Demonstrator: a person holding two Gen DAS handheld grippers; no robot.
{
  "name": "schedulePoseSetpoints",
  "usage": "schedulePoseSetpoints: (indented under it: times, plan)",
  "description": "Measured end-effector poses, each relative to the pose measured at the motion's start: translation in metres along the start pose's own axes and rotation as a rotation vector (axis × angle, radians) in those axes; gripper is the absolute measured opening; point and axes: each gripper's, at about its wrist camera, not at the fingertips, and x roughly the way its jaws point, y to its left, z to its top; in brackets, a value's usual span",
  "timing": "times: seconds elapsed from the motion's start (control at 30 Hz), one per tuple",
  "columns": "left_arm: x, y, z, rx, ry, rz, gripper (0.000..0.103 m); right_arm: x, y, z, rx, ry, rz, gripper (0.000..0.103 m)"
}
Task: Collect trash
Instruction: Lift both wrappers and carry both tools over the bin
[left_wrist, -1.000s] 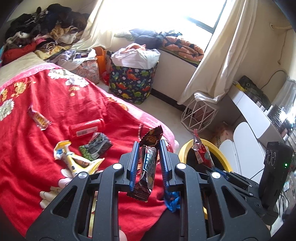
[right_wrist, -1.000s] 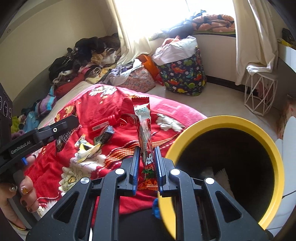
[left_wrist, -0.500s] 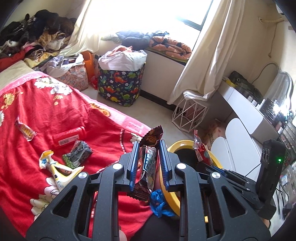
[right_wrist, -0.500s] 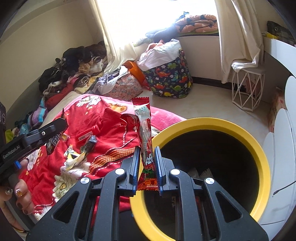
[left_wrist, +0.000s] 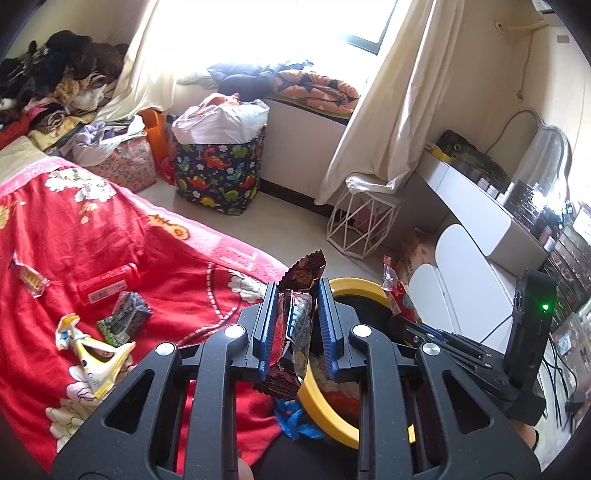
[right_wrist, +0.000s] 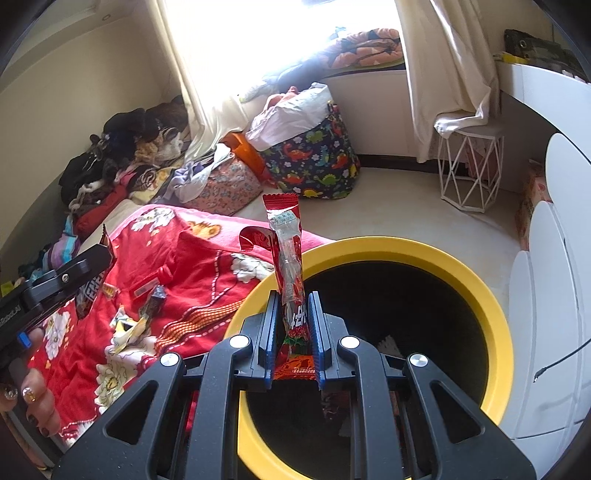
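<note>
My left gripper (left_wrist: 295, 291) is shut on a dark brown snack wrapper (left_wrist: 297, 325), held at the near rim of the yellow-rimmed black bin (left_wrist: 317, 398). My right gripper (right_wrist: 291, 299) is shut on a red and clear wrapper (right_wrist: 290, 266), held upright over the left rim of the bin (right_wrist: 495, 325). The right gripper and its red wrapper (left_wrist: 397, 295) also show in the left wrist view, over the bin. Loose trash lies on the red bedspread (left_wrist: 74, 229): a yellow-white wrapper (left_wrist: 92, 350), a dark packet (left_wrist: 125, 317), a red tube (left_wrist: 107, 284) and a small wrapper (left_wrist: 27, 277).
A dinosaur-print basket (left_wrist: 218, 173) stands on the floor by the window. A white wire stool (left_wrist: 358, 225) and a white desk (left_wrist: 480, 206) stand right of the bin. Clothes are piled at the bed's far end (left_wrist: 55, 85). A blue scrap (left_wrist: 295, 421) hangs by the bin.
Both grippers have moved right from over the bed toward the bin, each keeping its wrapper. The right gripper now stands over the bin's opening; the left has reached its rim.
</note>
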Motion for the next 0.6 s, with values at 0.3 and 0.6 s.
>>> schedulePoseSetpoints:
  times: [0.3,0.6]
  plan:
    - [0.009,-0.022,-0.003,0.045,0.014,-0.042,0.016,-0.003,-0.017,0.000,0.032,-0.012,-0.034,0.016]
    - [0.020,-0.040,-0.011,0.086,0.044,-0.085,0.016,-0.004,-0.031,-0.001,0.062,-0.016,-0.064,0.015]
